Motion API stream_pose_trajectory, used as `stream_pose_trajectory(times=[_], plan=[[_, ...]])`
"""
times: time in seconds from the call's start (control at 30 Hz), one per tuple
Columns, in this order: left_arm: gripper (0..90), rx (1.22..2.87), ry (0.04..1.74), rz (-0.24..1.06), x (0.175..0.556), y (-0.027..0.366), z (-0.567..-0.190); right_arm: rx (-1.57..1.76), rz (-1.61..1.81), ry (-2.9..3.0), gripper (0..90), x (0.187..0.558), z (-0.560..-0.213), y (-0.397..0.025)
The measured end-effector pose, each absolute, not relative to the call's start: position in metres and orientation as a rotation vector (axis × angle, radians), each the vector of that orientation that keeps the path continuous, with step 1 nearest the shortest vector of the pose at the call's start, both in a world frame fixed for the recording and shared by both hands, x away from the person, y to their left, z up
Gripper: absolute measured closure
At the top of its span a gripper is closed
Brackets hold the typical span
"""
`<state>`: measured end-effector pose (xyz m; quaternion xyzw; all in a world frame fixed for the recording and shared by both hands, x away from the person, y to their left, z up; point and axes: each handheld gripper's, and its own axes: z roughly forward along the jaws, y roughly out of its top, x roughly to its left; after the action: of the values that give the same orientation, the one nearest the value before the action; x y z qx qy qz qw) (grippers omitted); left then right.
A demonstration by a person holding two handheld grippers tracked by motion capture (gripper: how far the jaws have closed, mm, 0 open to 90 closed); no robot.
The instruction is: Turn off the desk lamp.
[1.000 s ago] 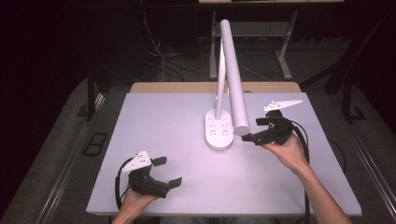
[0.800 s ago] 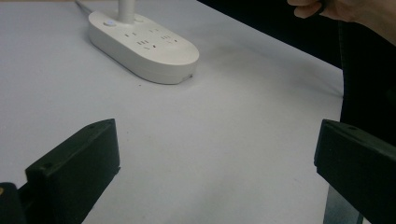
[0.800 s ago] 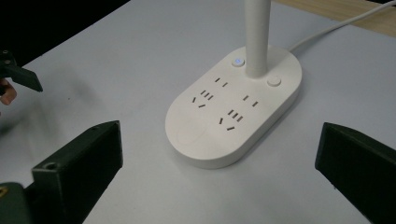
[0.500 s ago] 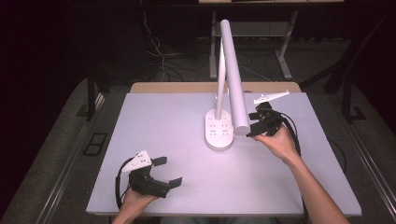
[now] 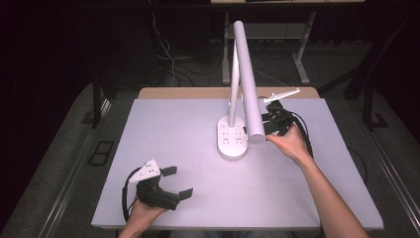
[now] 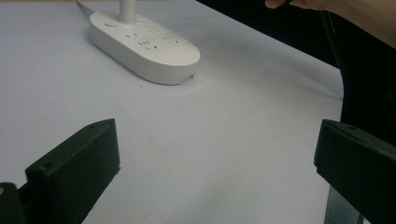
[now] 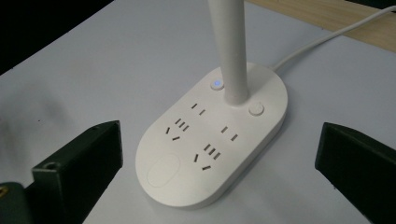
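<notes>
a white desk lamp point(image 5: 233, 134) stands on the table, a little right of its middle. its base point(image 7: 212, 144) is a flat oval slab lying level, with several socket slots in its top, a small lit blue button point(image 7: 216, 84), a round white button point(image 7: 256, 109) and an oval pad point(image 7: 163, 171) at the near end. an upright stem point(image 7: 231, 46) rises from the base. a long tube head point(image 5: 246, 82) slants down to the right of the base. a white cord point(image 7: 327, 39) leaves the back.

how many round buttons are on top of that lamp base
2, both on the lamp base beside the stem: a blue-lit button on one side and a plain white button on the other.
</notes>
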<state>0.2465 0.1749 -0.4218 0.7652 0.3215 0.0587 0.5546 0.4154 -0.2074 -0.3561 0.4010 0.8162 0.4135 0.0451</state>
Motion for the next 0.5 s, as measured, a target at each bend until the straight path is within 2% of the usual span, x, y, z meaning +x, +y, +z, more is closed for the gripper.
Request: stream_pose_trajectory(times=[0.07, 0.1, 0.23, 0.3, 0.5], plan=[[0.0, 1.808, 0.76, 0.139, 0.247, 0.175, -0.422, 1.226, 1.269, 2.497, 0.8, 0.42, -0.357, -0.207], [0.0, 1.807, 0.76, 0.139, 0.247, 0.175, -0.422, 1.216, 1.284, 2.496, 7.2, 0.424, -0.357, -0.207], [0.0, 1.809, 0.759, 0.138, 0.247, 0.175, -0.422, 1.228, 1.287, 2.486, 7.8, 0.431, -0.36, -0.207], [0.0, 1.809, 0.76, 0.137, 0.247, 0.175, -0.422, 1.217, 1.291, 2.491, 15.9, 0.436, -0.361, -0.206], [0.0, 1.809, 0.758, 0.138, 0.247, 0.175, -0.422, 1.241, 1.296, 2.472, 23.7, 0.449, -0.363, -0.204]])
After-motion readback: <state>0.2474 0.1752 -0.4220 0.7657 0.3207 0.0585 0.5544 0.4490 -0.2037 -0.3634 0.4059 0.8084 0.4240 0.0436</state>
